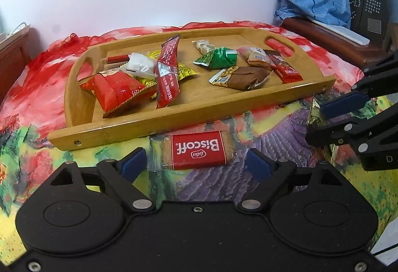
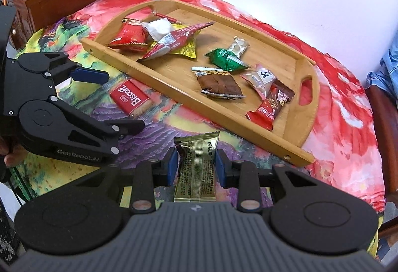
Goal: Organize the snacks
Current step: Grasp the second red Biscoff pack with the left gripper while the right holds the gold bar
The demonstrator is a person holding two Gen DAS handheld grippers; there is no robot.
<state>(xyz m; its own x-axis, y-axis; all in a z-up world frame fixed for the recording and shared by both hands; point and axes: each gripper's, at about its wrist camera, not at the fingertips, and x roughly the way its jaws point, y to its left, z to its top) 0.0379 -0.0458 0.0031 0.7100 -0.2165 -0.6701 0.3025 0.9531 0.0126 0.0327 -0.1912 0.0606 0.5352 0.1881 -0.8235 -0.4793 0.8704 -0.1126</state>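
Here the biggest thing is the surface (image 1: 273, 127), covered by a bright cloth with red, yellow and purple patches. It seems soft, so packets lie flat on it and do not slide.

On top of it sits the wooden tray (image 1: 189, 113). It has a low rim all round and a hand hole at each end, so it can keep the snacks together and be carried. Many snacks lie in it in two loose heaps. One heap has a big red packet (image 1: 113, 90) and a long red packet (image 1: 168, 73) leaning over a yellow one. The other has a green packet (image 1: 216, 58) and a brown packet (image 1: 238, 78). I think the tray is where all the snacks should go.

Two snacks are not in the tray. The Biscoff biscuit (image 1: 199, 150) lies on the cloth, just beside the near rim. The left tool (image 1: 196, 165) is wide apart, one finger on each side of the biscuit, not pressing it. It looks ready to close on it.

The right tool (image 2: 196, 167) is clamped on the gold packet (image 2: 196, 165). It squeezes the packet's two long sides, so the packet sticks out toward the tray and can probably be dropped in over the rim.
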